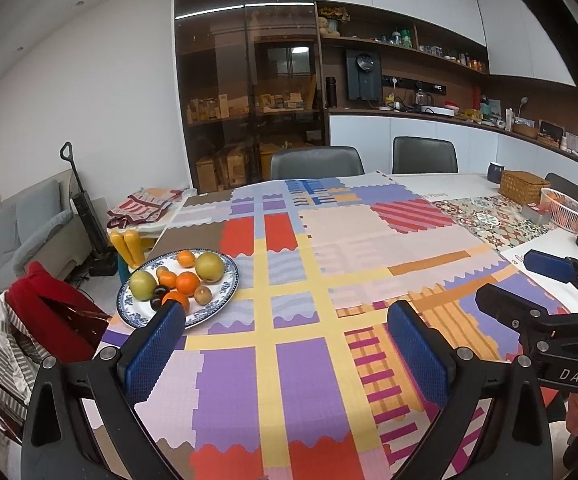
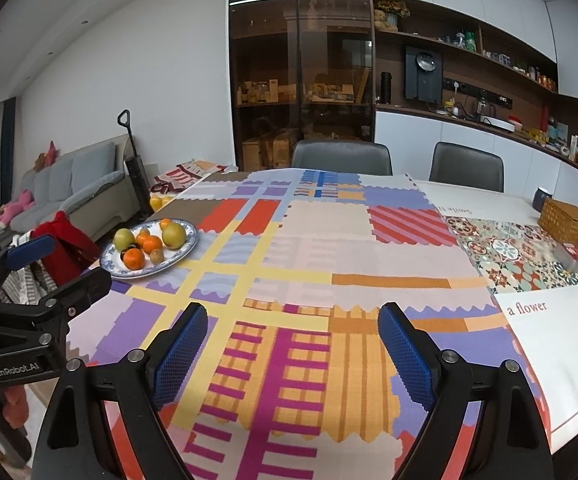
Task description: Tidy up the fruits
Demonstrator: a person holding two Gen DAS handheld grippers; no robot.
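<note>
At far left on the table (image 1: 309, 380), a plate (image 1: 231, 284) holds the fruit (image 1: 187, 282), oranges beside larger yellow-green ones. Just right of it hangs the left claw (image 1: 285, 356), jaws wide and empty, the nearer one. Farther right, the right claw (image 2: 293, 360) gapes empty too, with the fruit well off to its upper left.

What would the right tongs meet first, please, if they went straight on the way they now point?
Probably only the patchwork tablecloth: the open right tongs point down at bare cloth, with nothing between them.
</note>
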